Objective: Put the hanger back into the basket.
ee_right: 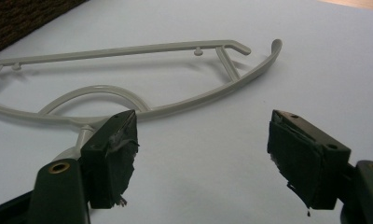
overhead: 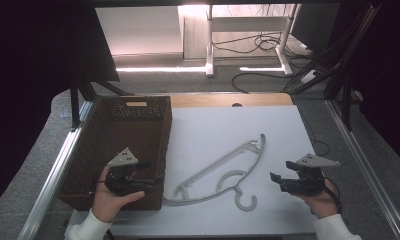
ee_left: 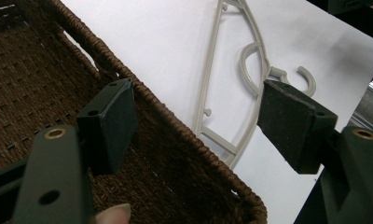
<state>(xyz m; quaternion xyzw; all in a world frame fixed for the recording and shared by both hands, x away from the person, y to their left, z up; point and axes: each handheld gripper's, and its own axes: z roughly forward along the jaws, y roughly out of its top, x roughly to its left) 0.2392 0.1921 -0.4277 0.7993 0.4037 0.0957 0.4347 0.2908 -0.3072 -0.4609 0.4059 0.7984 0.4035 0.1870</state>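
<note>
Brown woven wicker basket (overhead: 85,165) under left gripper (overhead: 149,184), jaws spread wide over its near rim, nothing between them. Pale grey plastic coat hanger (overhead: 223,172) flat on white table sheet (overhead: 268,130), just right of that gripper and well left of right gripper (overhead: 274,179); hook (overhead: 246,202) turned toward the person. Right gripper likewise wide and empty, hanger's neck just ahead of its left pad (ee_right: 111,156). Judged step: approach, no grasp yet. Next move likely calls for advancing onto a thin bar, then closing squarely. Hanger slim, open-framed, apparently intact.
</note>
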